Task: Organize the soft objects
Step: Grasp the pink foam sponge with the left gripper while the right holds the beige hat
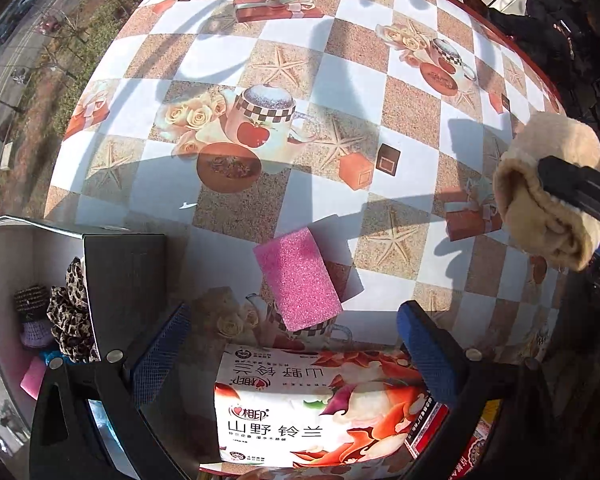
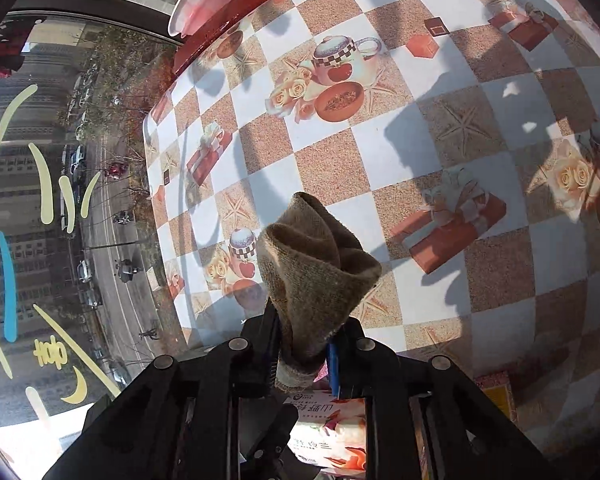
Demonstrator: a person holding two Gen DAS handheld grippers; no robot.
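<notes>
The tissue pack is cut off by the lower edge and partly covered by the left gripper. The box contents are half hidden behind its dark wall; the tan cloth's lower end is hidden between the right gripper's jaws.

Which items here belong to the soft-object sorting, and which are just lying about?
Part of the job:
- tan fuzzy cloth, clamped in the right claw
- pink sponge on the table
- tissue pack
- box holding a leopard scrunchie
- left claw, open

Lying about:
- dark clothing beyond the table edge
- red packet
</notes>
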